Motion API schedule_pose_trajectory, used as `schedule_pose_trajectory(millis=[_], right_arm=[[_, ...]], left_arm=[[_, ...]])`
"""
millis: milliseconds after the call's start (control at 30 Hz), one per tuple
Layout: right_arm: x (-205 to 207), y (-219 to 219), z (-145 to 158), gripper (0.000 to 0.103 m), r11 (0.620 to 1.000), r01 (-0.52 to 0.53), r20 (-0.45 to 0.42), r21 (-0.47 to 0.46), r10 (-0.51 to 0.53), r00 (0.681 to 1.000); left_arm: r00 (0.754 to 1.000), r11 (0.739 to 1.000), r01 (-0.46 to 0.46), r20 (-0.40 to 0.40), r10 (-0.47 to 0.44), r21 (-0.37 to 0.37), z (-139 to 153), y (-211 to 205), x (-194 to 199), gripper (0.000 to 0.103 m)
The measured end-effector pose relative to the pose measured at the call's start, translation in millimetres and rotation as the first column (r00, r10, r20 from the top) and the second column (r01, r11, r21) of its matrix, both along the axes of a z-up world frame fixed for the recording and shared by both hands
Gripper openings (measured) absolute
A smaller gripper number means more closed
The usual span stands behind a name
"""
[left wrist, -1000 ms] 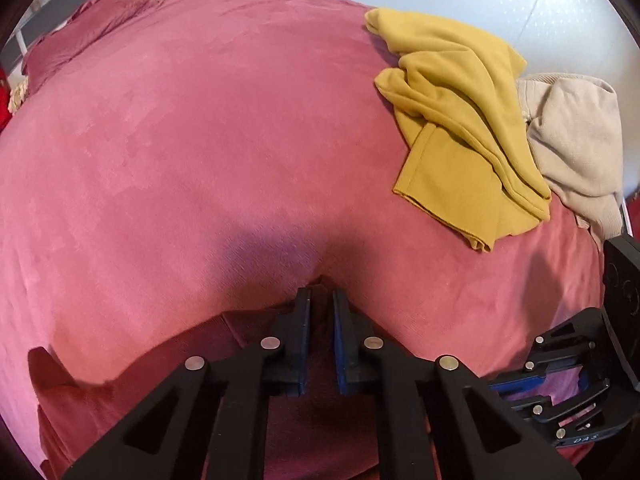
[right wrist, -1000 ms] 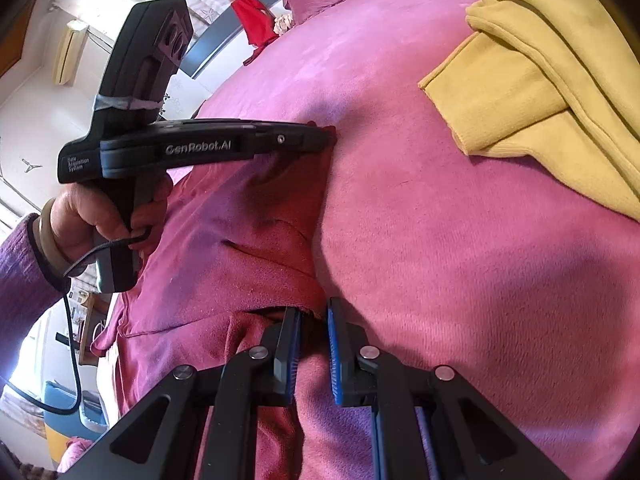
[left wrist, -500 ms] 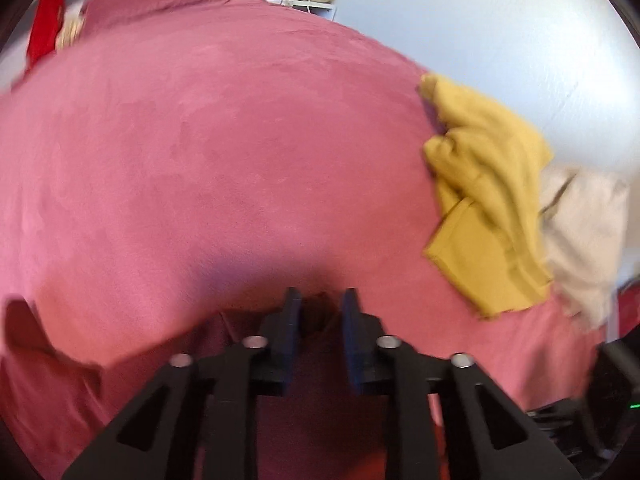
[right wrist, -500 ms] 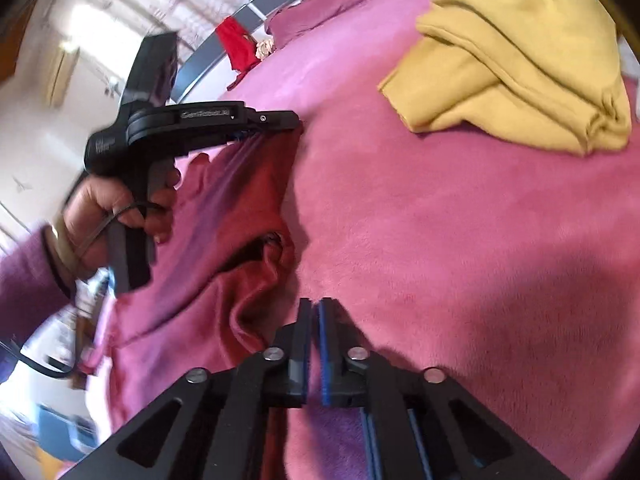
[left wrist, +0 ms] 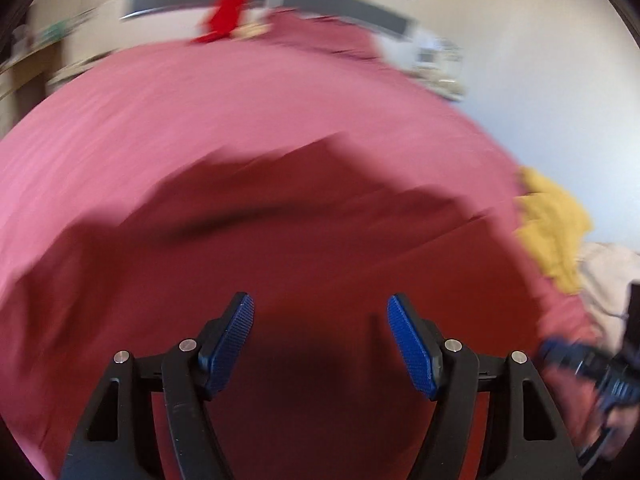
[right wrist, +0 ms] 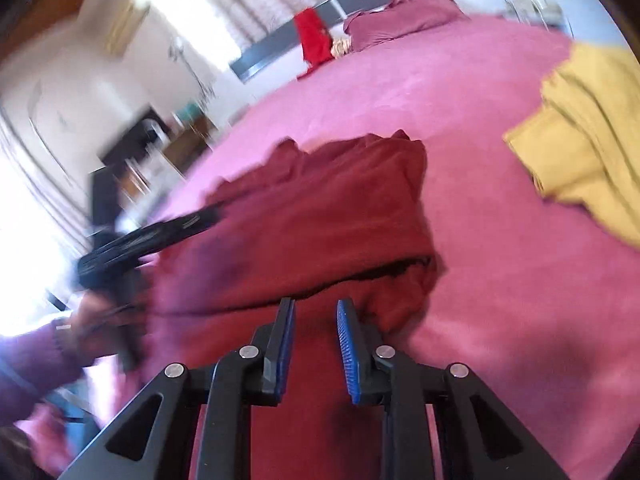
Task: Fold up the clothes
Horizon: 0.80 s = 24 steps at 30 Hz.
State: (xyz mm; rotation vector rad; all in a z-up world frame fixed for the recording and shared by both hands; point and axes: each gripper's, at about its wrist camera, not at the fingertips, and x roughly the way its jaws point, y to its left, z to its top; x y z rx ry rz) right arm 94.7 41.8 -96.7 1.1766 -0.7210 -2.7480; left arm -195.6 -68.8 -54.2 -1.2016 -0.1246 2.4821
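Note:
A dark red garment (left wrist: 304,240) (right wrist: 320,224) lies folded over on the pink bed cover (left wrist: 160,120) (right wrist: 500,280). My left gripper (left wrist: 320,320) hovers over its near part, jaws wide apart and empty; this view is blurred. My right gripper (right wrist: 314,320) is open a small way at the garment's near edge, with nothing between the blue pads (right wrist: 346,344). In the right wrist view the left gripper's black body (right wrist: 152,236) shows blurred at the garment's left side, held by a hand in a purple sleeve (right wrist: 36,356).
A yellow garment (left wrist: 552,220) (right wrist: 584,132) lies crumpled at the bed's right side, with a beige one (left wrist: 608,276) beside it. A red cloth (left wrist: 226,8) (right wrist: 314,38) hangs on the grey headboard (left wrist: 352,4). Furniture stands off the bed's left side.
Both grippers have let go of the dark red garment and opened, the left one wide. The garment now lies folded over on the bed. Both cameras have pulled back and tilted up.

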Motion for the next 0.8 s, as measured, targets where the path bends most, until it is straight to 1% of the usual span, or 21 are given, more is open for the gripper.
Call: schedule_pose_trajectory(millis=[33, 67, 100, 133, 167, 200, 267, 300, 367, 433, 500, 533, 600, 633, 667, 700, 767, 800], right_arm=[[1, 4, 2, 0.022, 1.000, 0.021, 0.022, 0.012, -0.021, 1.000], [2, 11, 7, 0.022, 0.999, 0.043, 0.008, -0.012, -0.043, 0.999], [2, 17, 14, 0.022, 0.997, 0.059, -0.031, -0.055, -0.061, 0.998], [-3, 20, 19, 0.022, 0.996, 0.069, -0.048, -0.064, -0.072, 0.996], [-12, 20, 24, 0.024, 0.997, 0.070, -0.055, -0.043, -0.072, 0.996], [-22, 17, 30, 0.026, 0.998, 0.062, -0.059, -0.006, -0.063, 0.996], [-49, 6, 36, 0.027, 0.997, 0.016, -0.059, 0.074, -0.011, 0.998], [-66, -3, 35, 0.027, 0.993, -0.028, -0.049, 0.113, 0.034, 0.998], [-86, -16, 27, 0.026, 0.974, -0.100, -0.017, 0.201, 0.105, 0.994], [-102, -27, 17, 0.026, 0.938, -0.156, 0.031, 0.310, 0.154, 0.988], [-109, -24, 6, 0.023, 0.881, -0.170, 0.073, 0.442, 0.153, 0.986], [-110, -19, 3, 0.022, 0.861, -0.160, 0.075, 0.482, 0.142, 0.987], [-112, -5, 0, 0.022, 0.847, -0.114, 0.052, 0.519, 0.102, 0.993], [-112, 0, 1, 0.022, 0.846, -0.085, 0.047, 0.526, 0.072, 0.996], [-110, 5, 5, 0.023, 0.854, -0.031, 0.050, 0.519, 0.006, 0.999], [-107, 8, 10, 0.029, 0.864, 0.027, 0.054, 0.502, -0.063, 0.997], [-97, 5, 22, 0.029, 0.913, 0.081, 0.065, 0.400, -0.117, 0.991], [-92, -2, 27, 0.029, 0.926, 0.086, 0.078, 0.367, -0.123, 0.989]], left_arm=[[0.999, 0.999, -0.029, -0.015, 0.030, 0.024, -3, -14, 9, 0.071], [0.998, 0.997, -0.051, -0.034, 0.053, 0.056, -4, -27, 18, 0.071], [0.996, 0.994, -0.072, -0.052, 0.077, 0.088, -6, -40, 27, 0.071], [0.994, 0.992, -0.075, -0.068, 0.082, 0.101, -7, -44, 32, 0.071], [0.993, 0.991, -0.074, -0.085, 0.084, 0.110, -8, -46, 37, 0.072], [0.991, 0.990, -0.073, -0.101, 0.085, 0.119, -9, -48, 41, 0.072], [0.989, 0.988, -0.067, -0.119, 0.083, 0.138, -9, -53, 46, 0.075], [0.990, 0.987, -0.062, -0.113, 0.080, 0.150, -10, -54, 45, 0.077], [0.991, 0.984, -0.056, -0.107, 0.075, 0.172, -9, -66, 44, 0.078], [0.991, 0.976, -0.051, -0.107, 0.075, 0.211, -7, -77, 50, 0.078], [0.992, 0.970, -0.049, -0.105, 0.076, 0.237, -8, -83, 51, 0.078], [0.992, 0.967, -0.049, -0.104, 0.077, 0.250, -8, -85, 51, 0.078], [0.992, 0.960, -0.047, -0.102, 0.078, 0.275, -9, -90, 51, 0.078], [0.992, 0.957, -0.047, -0.101, 0.078, 0.285, -9, -92, 51, 0.078], [0.992, 0.955, -0.046, -0.099, 0.078, 0.294, -9, -93, 51, 0.078], [0.992, 0.952, -0.045, -0.098, 0.078, 0.303, -10, -95, 50, 0.078], [0.992, 0.944, -0.043, -0.097, 0.079, 0.326, -10, -98, 50, 0.078], [0.991, 0.938, -0.062, -0.089, 0.097, 0.341, -8, -106, 54, 0.078]])
